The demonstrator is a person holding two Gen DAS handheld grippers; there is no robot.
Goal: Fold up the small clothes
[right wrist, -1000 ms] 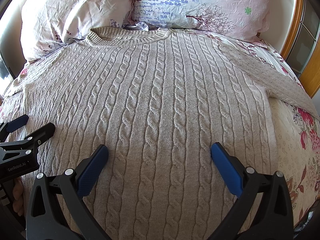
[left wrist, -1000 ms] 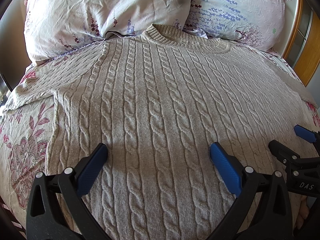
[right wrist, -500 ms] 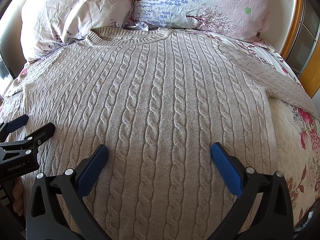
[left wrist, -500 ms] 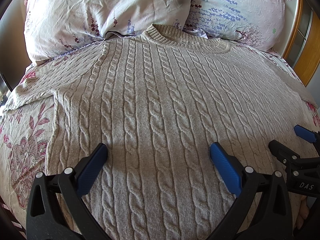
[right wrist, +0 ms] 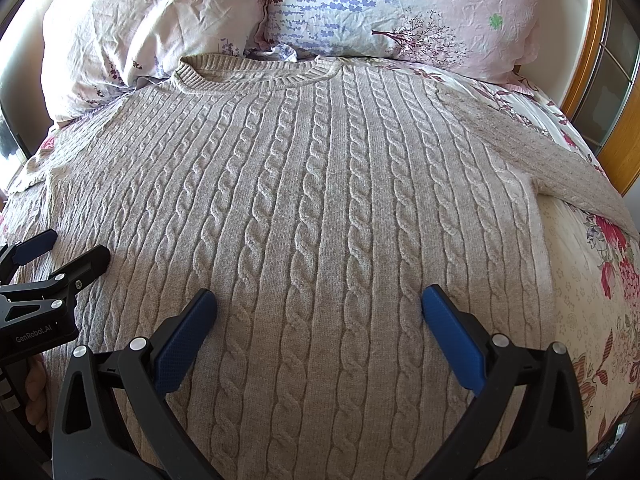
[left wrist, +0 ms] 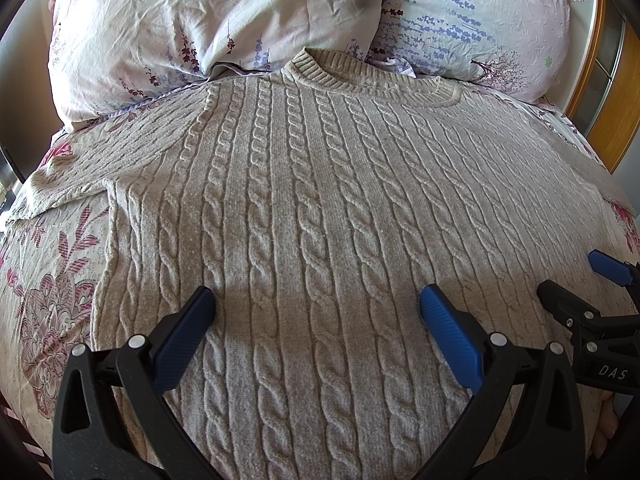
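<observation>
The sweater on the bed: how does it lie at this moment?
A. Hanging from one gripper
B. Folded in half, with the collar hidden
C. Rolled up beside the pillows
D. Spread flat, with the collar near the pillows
D: the sweater is spread flat over the bed sheet, its ribbed collar just below the two pillows, and both the left gripper and the right gripper are open and hold nothing.

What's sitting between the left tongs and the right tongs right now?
Only the sweater, flat and unfolded. The left wrist view shows cable knit running from the left tongs across to the right tongs, nothing else there.
</observation>
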